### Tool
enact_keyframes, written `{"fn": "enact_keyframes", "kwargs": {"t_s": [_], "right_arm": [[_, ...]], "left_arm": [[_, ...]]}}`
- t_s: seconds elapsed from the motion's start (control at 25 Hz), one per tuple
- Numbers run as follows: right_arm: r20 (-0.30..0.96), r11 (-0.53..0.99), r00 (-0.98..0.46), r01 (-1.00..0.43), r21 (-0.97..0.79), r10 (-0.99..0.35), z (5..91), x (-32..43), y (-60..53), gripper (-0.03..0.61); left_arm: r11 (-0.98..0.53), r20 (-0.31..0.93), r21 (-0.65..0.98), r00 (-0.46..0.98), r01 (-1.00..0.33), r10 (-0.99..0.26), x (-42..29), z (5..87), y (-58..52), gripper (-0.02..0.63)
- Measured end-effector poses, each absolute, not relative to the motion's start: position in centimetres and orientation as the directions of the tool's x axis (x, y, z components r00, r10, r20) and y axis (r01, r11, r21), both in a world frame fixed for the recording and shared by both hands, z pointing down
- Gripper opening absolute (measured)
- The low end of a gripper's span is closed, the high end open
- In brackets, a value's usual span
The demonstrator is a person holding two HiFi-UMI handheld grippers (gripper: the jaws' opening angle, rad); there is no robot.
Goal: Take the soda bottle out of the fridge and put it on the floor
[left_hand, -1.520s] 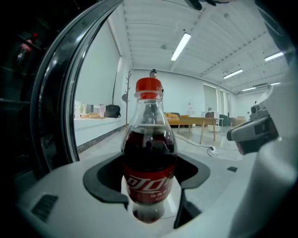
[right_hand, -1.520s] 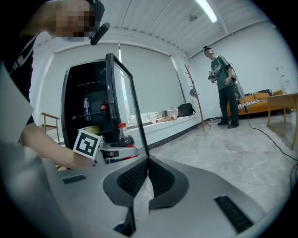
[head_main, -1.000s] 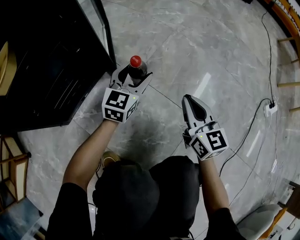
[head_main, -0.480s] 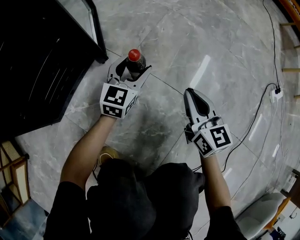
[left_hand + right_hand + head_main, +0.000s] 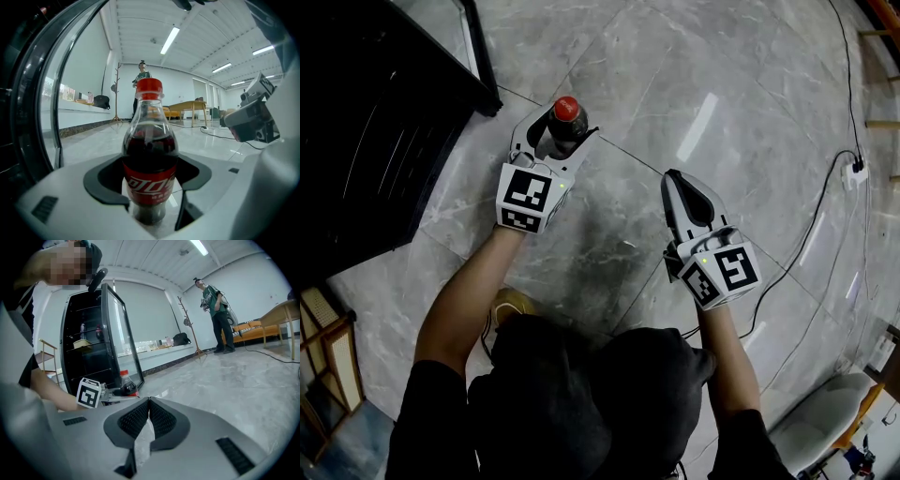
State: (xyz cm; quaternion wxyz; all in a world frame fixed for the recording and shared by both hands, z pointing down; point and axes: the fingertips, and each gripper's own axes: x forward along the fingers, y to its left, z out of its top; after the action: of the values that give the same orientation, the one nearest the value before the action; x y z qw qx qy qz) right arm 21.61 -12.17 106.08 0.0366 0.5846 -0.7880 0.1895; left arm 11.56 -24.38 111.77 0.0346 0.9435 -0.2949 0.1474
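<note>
- The soda bottle [image 5: 566, 111] is already out of the fridge [image 5: 375, 122]. It stands upright in the left tool [image 5: 554, 133], over the grey stone floor [image 5: 694, 84] just beside the fridge's open front corner.
- In the left gripper view, the left tool's jaws are clamped on the bottle's body at the red label [image 5: 150, 185], with dark pads against both sides. The red cap [image 5: 149, 88] is on, and dark drink fills the bottle to the shoulder.
- The right tool [image 5: 676, 183] has its jaws pressed together with nothing between them. It hangs over bare floor to the bottle's right, well apart from it.
- The take-out step looks finished. What remains is setting the bottle down and letting go.
- No view shows whether the base touches the floor, because the tool's own body hides it. From the right gripper view the bottle looks low and close to the floor.
- The next move calls for seating the base flat, parting the jaws, and backing away straight. A tall, narrow bottle on smooth stone could tip if nudged.
</note>
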Motion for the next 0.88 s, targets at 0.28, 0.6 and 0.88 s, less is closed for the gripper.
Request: {"fn": "enact_keyframes", "kwargs": {"t_s": [0.28,0.6,0.88], "right_arm": [[0.288,0.244,-0.314,-0.936,-0.252,-0.905,106.4,21.2,-12.1,0.025],[0.298,0.252,-0.322,-0.935,-0.249,-0.899,106.4,20.7,-12.5,0.025],[0.292,0.272,-0.332,-0.935,-0.227,-0.897,105.3,21.0,-13.3,0.025]], "left_arm": [[-0.82,0.271,-0.017,0.787,-0.572,-0.554,11.1,111.8,-24.2,0.31],[-0.83,0.271,-0.007,0.797,-0.558,-0.539,11.3,111.6,-24.0,0.322],[-0.826,0.277,0.015,0.796,-0.563,-0.538,11.0,111.0,-23.6,0.351]]}}
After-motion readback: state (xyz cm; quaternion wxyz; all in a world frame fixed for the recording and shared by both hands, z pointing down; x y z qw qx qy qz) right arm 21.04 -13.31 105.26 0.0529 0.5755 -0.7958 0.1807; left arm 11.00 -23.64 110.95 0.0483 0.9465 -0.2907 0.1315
